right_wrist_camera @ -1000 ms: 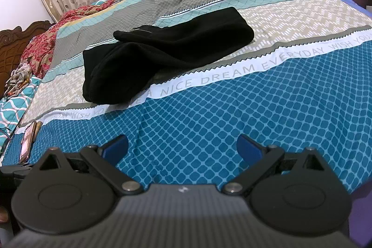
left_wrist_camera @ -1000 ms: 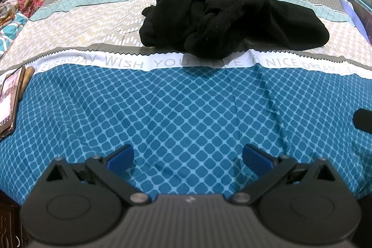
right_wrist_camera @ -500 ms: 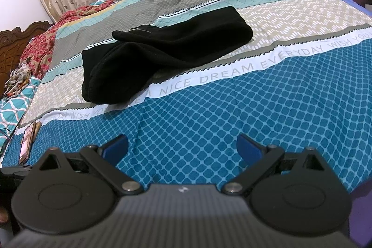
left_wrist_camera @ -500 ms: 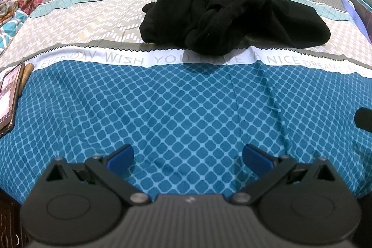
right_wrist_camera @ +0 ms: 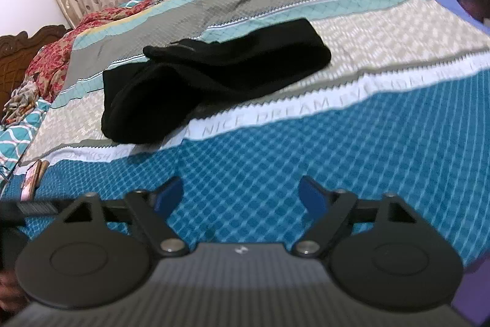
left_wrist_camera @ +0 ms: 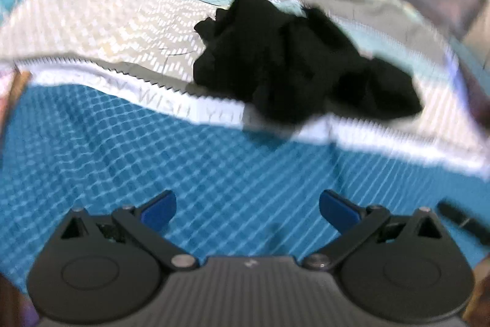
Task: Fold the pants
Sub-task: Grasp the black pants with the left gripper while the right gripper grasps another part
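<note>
White band (right_wrist_camera: 275,115) of bedsheet reads "A NICE DREAM"; "WISH" further left.

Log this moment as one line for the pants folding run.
stage: approach | black pants: bunched on bed, untouched | left gripper: open, empty | right gripper: closing, empty

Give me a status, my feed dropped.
Left gripper open, empty. Right gripper closing, nothing between jaws. Black pants bunched on bedsheet, untouched. Nothing in the way.

Bed (right_wrist_camera: 306,149) with striped, lettered bedsheet; crumpled black pants (right_wrist_camera: 208,81) lying on beige and white bands.
</note>
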Tool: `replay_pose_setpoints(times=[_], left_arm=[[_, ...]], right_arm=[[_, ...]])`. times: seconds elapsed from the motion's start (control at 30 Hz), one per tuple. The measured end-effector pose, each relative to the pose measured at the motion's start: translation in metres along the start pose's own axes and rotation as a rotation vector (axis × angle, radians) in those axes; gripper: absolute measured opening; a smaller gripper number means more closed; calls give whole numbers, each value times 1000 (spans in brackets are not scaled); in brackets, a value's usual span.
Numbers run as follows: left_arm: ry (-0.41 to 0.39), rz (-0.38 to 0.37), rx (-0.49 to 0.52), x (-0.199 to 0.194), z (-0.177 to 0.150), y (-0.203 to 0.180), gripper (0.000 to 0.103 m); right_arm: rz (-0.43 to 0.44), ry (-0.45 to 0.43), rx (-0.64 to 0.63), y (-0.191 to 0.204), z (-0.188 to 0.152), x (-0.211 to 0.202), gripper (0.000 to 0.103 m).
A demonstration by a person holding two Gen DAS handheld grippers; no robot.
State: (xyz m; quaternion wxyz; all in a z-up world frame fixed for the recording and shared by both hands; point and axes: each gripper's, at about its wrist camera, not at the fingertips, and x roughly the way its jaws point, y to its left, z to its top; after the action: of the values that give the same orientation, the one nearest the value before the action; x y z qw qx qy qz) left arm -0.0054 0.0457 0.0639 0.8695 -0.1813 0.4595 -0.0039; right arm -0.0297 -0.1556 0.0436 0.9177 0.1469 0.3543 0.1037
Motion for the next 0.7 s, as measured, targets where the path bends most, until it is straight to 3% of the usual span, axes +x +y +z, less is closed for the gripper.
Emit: replay_pose_setpoints(times=[0.13,0.3,0.47,0.6,0.67,0.7], left_arm=[[17,-153,-205,12,40,25,103],[86,-306,-374,47,63,33,103],[165,-393,-509,88,61,39,103],[179,-442,-609,106,59,52,102],[182,-459,-646,112,61,56,95],[191,-464,-662,117,62,57,91]], right_arm=[[1,-59,-36,-1,30,9,78],[23,-115,-122,11,74,33,78],[101,-128,-288,50,112,77,78],[132,-76,-365,74,120,126,78],[131,-34,-382,81,120,148,77],[124,-14,-394,84,119,158,69]])
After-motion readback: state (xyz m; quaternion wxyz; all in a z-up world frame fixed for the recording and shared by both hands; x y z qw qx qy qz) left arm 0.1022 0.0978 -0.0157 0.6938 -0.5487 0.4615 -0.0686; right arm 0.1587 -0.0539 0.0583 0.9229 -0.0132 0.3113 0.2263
